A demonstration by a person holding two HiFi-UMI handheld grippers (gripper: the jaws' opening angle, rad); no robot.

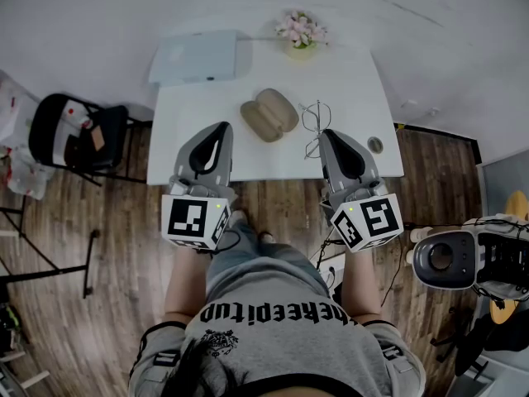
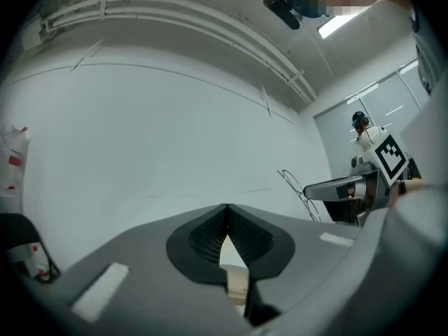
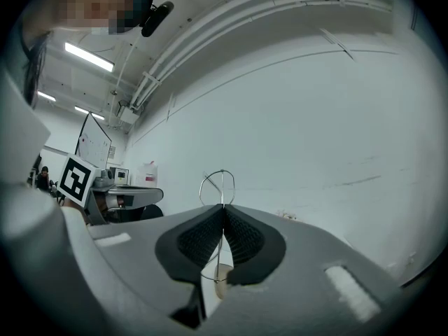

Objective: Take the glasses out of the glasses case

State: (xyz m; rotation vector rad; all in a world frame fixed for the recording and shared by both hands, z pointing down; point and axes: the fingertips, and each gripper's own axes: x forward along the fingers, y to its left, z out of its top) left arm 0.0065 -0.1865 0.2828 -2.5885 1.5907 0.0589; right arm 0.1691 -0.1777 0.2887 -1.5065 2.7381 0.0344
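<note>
An open beige glasses case (image 1: 269, 114) lies in the middle of the white table (image 1: 198, 106). Thin wire-rimmed glasses (image 1: 312, 127) are just right of the case, outside it. My right gripper (image 1: 325, 134) is shut on their frame; in the right gripper view one lens loop (image 3: 217, 186) sticks up above the closed right gripper (image 3: 223, 208). My left gripper (image 1: 221, 127) hovers over the table's near edge, left of the case, shut and holding nothing. The left gripper (image 2: 227, 208) sees the glasses (image 2: 297, 190) off to its right.
A closed grey laptop (image 1: 194, 56) lies at the table's back left and a pot of pink flowers (image 1: 302, 33) at the back. A small round object (image 1: 375, 145) sits at the front right. A black chair (image 1: 74, 131) stands left of the table.
</note>
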